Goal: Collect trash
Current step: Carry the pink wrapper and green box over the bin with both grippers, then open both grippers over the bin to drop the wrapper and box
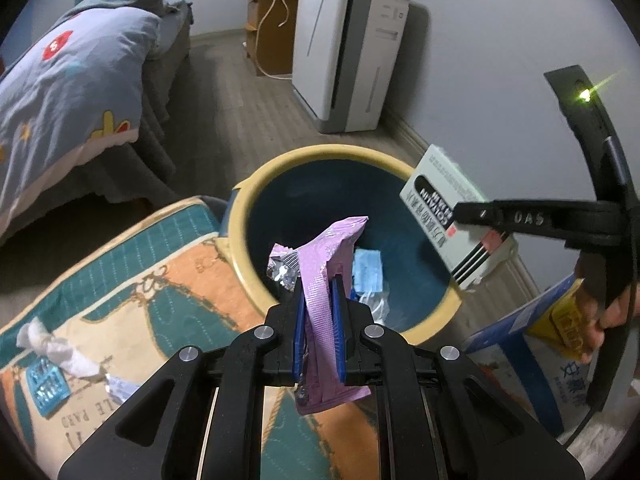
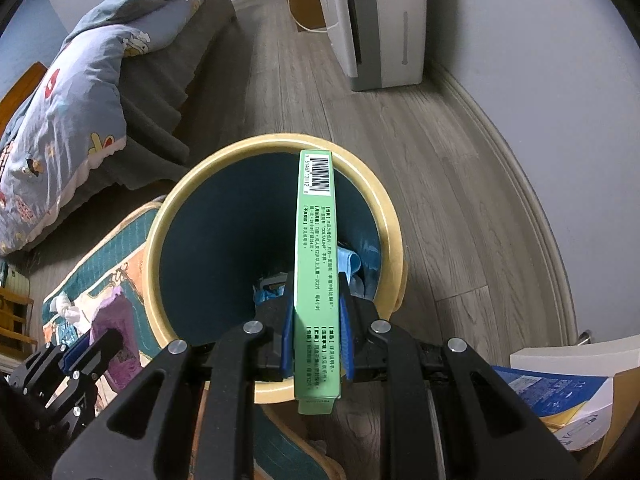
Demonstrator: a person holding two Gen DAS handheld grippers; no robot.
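A round bin (image 1: 256,184) with a yellow rim and dark blue inside stands on the wood floor; blue and white scraps lie at its bottom. My left gripper (image 1: 318,300) is shut on a pink wrapper (image 1: 324,264), held over the bin's near rim. My right gripper (image 2: 316,308) is shut on a green medicine box (image 2: 316,240), which points out over the bin (image 2: 192,176). In the left wrist view that same box (image 1: 440,216) hangs over the bin's right rim in the right gripper (image 1: 480,214). The left gripper (image 2: 76,360) shows low left in the right wrist view.
A patterned mat (image 1: 120,272) left of the bin carries crumpled tissue (image 1: 60,348) and small wrappers (image 1: 44,384). A bed with a blue quilt (image 1: 72,80) fills the left. A white appliance (image 1: 348,48) stands by the wall. Blue and yellow packs (image 2: 560,392) lie at the right.
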